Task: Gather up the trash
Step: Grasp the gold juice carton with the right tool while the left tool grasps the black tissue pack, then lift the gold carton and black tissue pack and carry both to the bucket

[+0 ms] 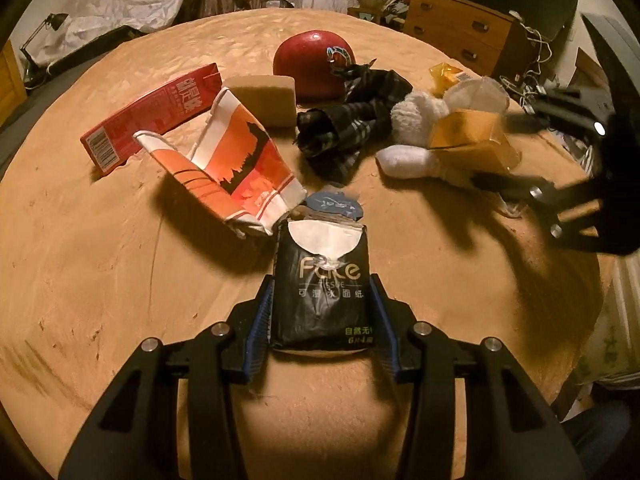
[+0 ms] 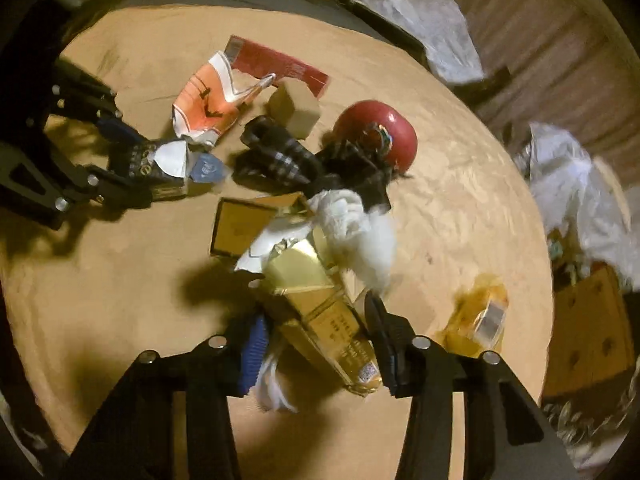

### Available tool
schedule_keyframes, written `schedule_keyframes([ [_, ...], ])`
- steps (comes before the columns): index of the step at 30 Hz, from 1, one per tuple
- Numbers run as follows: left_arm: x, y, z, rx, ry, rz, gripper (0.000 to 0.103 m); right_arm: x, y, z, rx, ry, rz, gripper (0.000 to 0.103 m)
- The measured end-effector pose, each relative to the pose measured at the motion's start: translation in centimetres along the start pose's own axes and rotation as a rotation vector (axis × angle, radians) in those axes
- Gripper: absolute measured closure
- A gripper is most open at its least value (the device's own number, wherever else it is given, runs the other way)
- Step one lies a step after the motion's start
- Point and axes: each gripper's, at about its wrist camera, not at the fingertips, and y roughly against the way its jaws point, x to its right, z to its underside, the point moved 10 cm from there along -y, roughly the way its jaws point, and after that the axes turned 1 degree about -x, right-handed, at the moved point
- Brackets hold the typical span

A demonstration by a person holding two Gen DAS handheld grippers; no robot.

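Both claws are closed on trash over the desk (image 1: pixel 100 280): my left claw (image 1: pixel 322 312) pinches the black tissue pack (image 1: pixel 320 292) at the near edge, my right claw (image 2: pixel 316 340) the torn gold carton (image 2: pixel 320 308). That carton sits skewed between the pads, so I judge it could twist free, and its flap may drag the white plush toy (image 2: pixel 360 232) touching it.

The black tissue pack (image 1: pixel 320 292) near the middle is showing "Face" in large pale letters, with "TISSUE" and Chinese characters below it. The red carton (image 1: pixel 148 116) lying far left is carrying a barcode and white characters too blurred to read.
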Motion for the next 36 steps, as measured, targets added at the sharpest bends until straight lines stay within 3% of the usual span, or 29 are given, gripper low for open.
schedule_keyframes([
  [2, -0.3, 0.4, 0.4, 0.007, 0.002, 0.001, 0.059, -0.5, 1.1, 0.3, 0.017, -0.075, -0.028, 0.064],
  [7, -0.5, 1.2, 1.3, 0.039, 0.02, -0.002, 0.059, -1.0, 6.3, 2.9, 0.123, -0.456, -0.221, 0.067],
  [10, -0.6, 1.8, 1.9, 0.062, 0.029, -0.012, 0.059, -0.9, 7.5, 4.5, 0.175, -0.618, -0.245, 0.067],
  [14, -0.1, 2.6, 2.3, 0.084, 0.034, -0.021, 0.06, -1.4, 8.6, 5.7, 0.225, -0.705, -0.171, 0.067],
  [17, 0.1, 2.7, 2.4, 0.083, 0.041, -0.031, 0.06, -2.2, 8.5, 5.7, 0.208, -0.71, -0.127, 0.068],
  [19, 0.0, 2.9, 2.7, 0.075, 0.041, -0.037, 0.06, -2.8, 7.1, 5.9, 0.136, -0.681, -0.093, 0.068],
  [25, 0.5, 2.6, 2.5, 0.049, 0.026, -0.04, 0.057, -3.4, 4.3, 6.4, 0.026, -0.651, -0.104, 0.066],
  [29, 0.8, 2.3, 2.3, 0.052, 0.025, -0.06, 0.055, -3.9, 3.6, 6.7, 0.007, -0.63, -0.108, 0.067],
  [36, 0.4, 2.9, 2.2, 0.076, 0.05, -0.089, 0.06, -3.4, 4.3, 6.9, 0.052, -0.671, -0.079, 0.069],
])
